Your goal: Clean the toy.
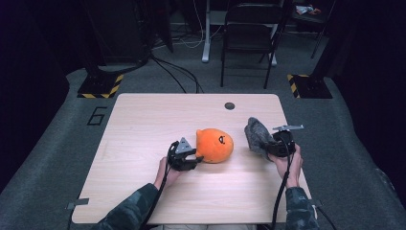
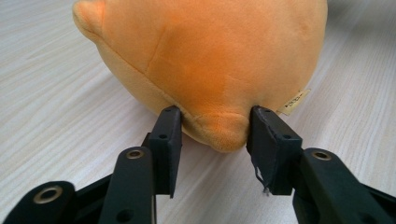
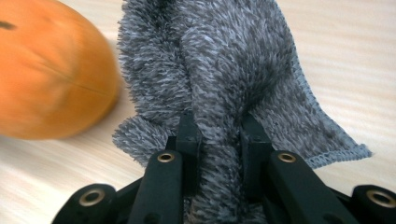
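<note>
An orange plush toy point(image 1: 215, 145) with a small black face mark lies near the middle of the light wooden table point(image 1: 143, 120). My left gripper point(image 1: 197, 158) is at its left side. In the left gripper view the two jaws pinch a small bump on the plush toy point(image 2: 210, 56), and the left gripper point(image 2: 215, 128) has its pads against the fabric on both sides. Right of the toy, my right gripper point(image 1: 268, 146) holds up a fuzzy grey cloth point(image 1: 257, 134). In the right gripper view a fold of the cloth point(image 3: 224, 60) is clamped between the jaws of the right gripper point(image 3: 219, 128), with the plush toy point(image 3: 46, 74) at the left.
A small dark round spot point(image 1: 230, 106) marks the table's far side. A folding chair point(image 1: 249, 33) stands beyond the table, and hazard-striped bases point(image 1: 100, 86) sit on the floor at both far corners. A white tag point(image 2: 294, 101) hangs from the toy.
</note>
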{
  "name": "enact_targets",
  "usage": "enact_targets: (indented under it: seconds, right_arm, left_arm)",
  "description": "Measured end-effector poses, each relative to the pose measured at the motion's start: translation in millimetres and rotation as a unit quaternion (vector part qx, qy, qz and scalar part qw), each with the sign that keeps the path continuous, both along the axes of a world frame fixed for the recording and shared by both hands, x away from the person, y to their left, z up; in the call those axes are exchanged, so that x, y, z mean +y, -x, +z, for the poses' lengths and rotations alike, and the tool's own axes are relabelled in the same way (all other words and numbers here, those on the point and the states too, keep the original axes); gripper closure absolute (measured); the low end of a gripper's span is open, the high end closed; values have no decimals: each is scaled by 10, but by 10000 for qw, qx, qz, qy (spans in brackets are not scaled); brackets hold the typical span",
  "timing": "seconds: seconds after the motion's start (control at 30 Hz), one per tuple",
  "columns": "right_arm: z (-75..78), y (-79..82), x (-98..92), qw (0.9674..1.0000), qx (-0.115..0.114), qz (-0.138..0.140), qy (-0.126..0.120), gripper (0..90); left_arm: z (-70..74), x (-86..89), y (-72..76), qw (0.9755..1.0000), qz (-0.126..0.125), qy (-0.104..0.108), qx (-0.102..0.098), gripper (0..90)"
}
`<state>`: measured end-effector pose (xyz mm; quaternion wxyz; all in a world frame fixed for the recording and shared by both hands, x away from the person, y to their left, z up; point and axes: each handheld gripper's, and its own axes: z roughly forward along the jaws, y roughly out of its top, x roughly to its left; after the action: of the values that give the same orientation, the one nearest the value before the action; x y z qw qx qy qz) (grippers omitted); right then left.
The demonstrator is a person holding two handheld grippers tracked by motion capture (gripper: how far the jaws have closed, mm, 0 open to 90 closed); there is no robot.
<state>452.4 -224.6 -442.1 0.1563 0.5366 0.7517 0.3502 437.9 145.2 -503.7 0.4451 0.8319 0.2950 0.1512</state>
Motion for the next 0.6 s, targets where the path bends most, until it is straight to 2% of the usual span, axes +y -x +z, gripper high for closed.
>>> enact_targets:
  seconds: [0.13,0.2,0.27,0.37,0.6]
  right_arm:
    - [112,24,139,9999,-84,144,-4,736]
    - [138,31,180,9997,-136,202,26,736]
    - [228,63,313,9991,-154,380,79,736]
    - [289,77,392,9987,-192,454,86,736]
    - [500,134,730,9956,-404,820,205,733]
  left_arm:
    - [12,-23,9,10000,61,9,-71,588]
    - [17,-24,9,10000,37,16,-54,597]
    - [16,-26,11,10000,24,4,-78,622]
    - [20,-20,18,10000,38,1,-60,655]
    - [29,-50,50,9998,75,-57,-160,682]
